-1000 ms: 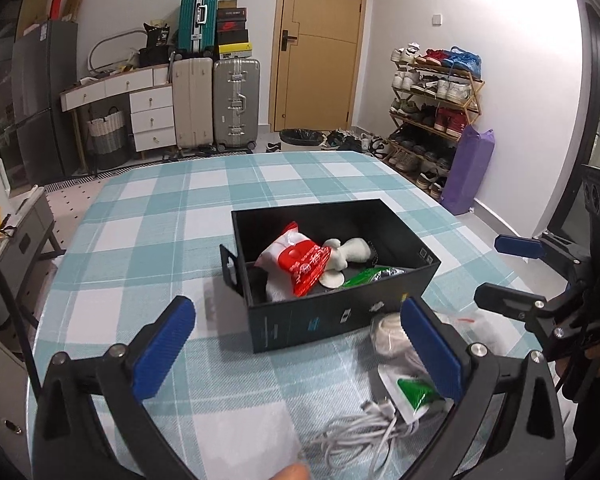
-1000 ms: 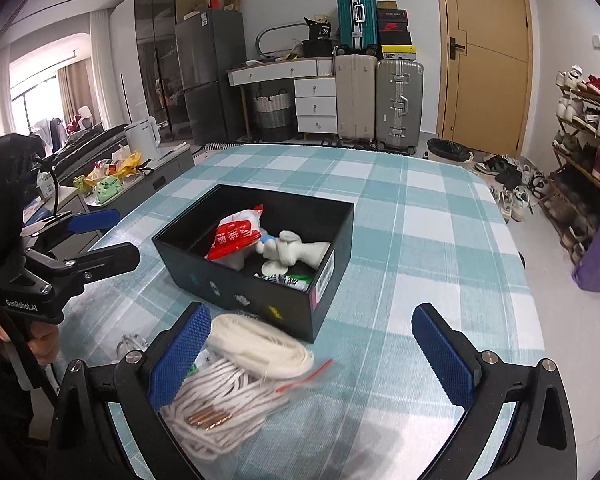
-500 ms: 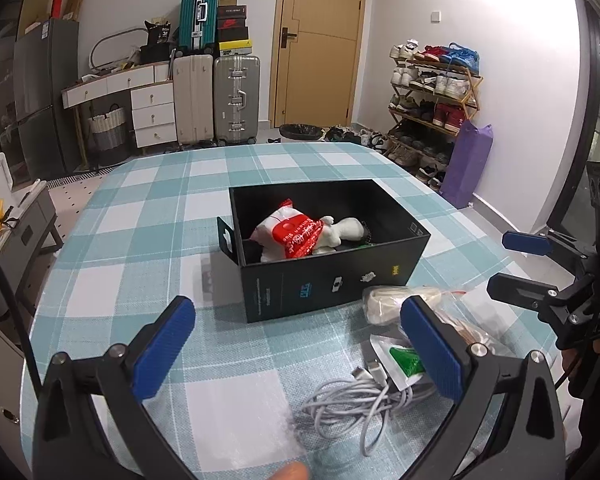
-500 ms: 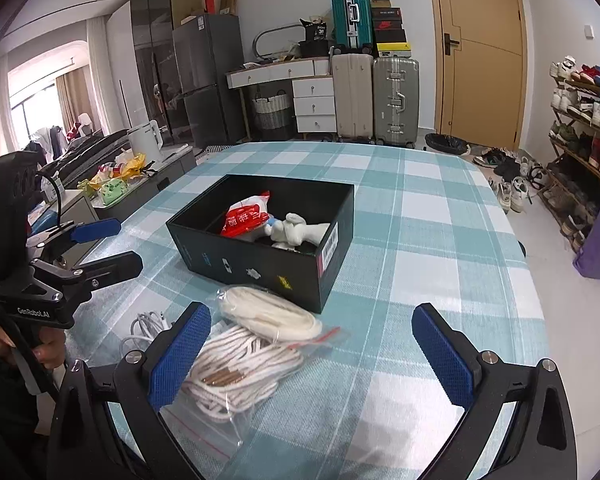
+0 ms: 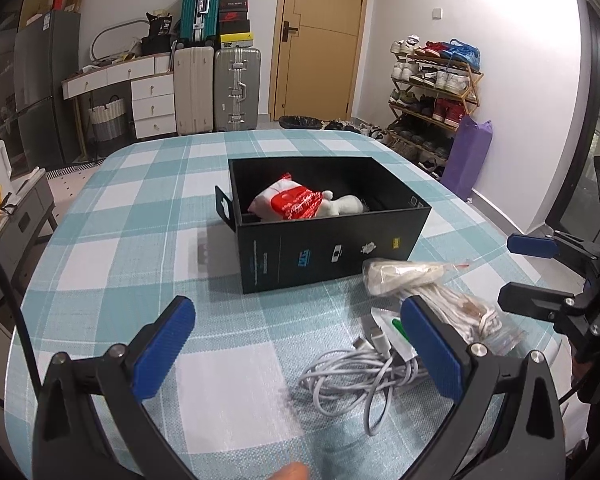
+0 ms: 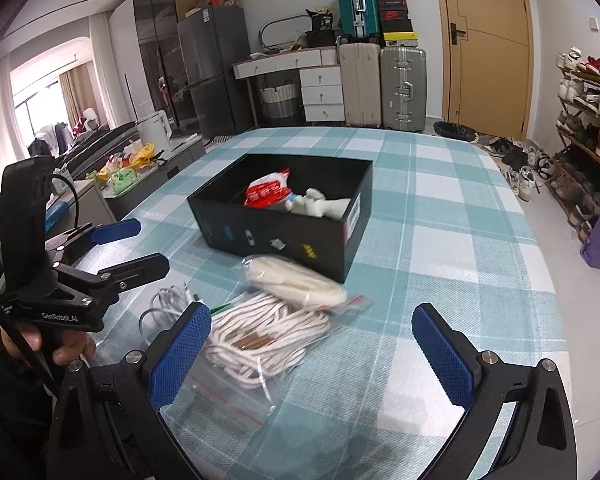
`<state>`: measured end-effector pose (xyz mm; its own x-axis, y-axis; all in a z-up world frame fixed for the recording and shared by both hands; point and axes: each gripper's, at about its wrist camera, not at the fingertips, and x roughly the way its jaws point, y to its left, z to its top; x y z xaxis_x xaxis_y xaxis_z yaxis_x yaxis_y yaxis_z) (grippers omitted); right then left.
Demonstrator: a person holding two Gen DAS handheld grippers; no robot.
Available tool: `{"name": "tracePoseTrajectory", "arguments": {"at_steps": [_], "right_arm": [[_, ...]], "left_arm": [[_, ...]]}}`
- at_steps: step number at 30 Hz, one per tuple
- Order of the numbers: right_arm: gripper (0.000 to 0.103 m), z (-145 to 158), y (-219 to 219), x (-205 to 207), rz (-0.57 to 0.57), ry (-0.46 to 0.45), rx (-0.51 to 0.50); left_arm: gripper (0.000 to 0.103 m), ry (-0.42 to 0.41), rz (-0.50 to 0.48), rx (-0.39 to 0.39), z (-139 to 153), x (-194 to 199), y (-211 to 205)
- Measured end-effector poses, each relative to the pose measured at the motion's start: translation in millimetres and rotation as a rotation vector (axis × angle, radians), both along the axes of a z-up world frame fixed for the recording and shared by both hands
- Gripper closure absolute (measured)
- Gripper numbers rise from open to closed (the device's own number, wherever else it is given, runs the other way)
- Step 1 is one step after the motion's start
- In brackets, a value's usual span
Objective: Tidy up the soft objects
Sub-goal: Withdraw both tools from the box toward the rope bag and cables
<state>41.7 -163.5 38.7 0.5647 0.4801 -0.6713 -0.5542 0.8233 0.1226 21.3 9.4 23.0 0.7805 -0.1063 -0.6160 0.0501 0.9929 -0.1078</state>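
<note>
A black open box [image 5: 332, 256] [image 6: 284, 236] stands mid-table. It holds a red-and-white bag [image 5: 288, 202] [image 6: 266, 190] and a white plush toy [image 5: 346, 205] [image 6: 320, 205]. In front of it lie a clear zip bag of white rope [image 6: 268, 328] [image 5: 452, 304], a cream roll [image 6: 296, 280] [image 5: 400, 274], a coiled white cable [image 5: 356, 376] [image 6: 168, 296] and a small green-marked packet [image 5: 396, 326]. My left gripper [image 5: 300, 344] [image 6: 128, 246] is open and empty, left of the cable. My right gripper [image 6: 312, 352] [image 5: 528, 272] is open and empty, above the rope bag.
The table wears a teal-and-white checked cloth [image 5: 140, 216] [image 6: 440, 208]. Beyond it are suitcases [image 5: 216, 84], a white drawer unit [image 5: 148, 96], a door [image 5: 320, 36] and a shoe rack [image 5: 436, 88]. A low cabinet with bags [image 6: 128, 168] stands at the left.
Both grippers have drawn back from the box toward the table's near edge. More of the cable and rope bag now shows. Both stay open.
</note>
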Motion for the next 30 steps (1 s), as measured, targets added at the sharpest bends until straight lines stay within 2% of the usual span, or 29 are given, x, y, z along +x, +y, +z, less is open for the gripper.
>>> {"name": "tracePoseTrajectory", "arguments": {"at_steps": [15,20,30], "right_arm": [[0.001,-15,34,-3,0.046,0.085,0.021],[0.001,-23,44,4,0.004,0.120,-0.021],[0.001,-40,17,16,-0.073,0.185,-0.047]], "left_arm": [[0.000,0.021,-0.001,-0.010,-16,-4,5],[0.000,0.023,-0.001,-0.019,-19,-4,8],[0.000,0.039,-0.002,-0.020,-23,-2,9]]}}
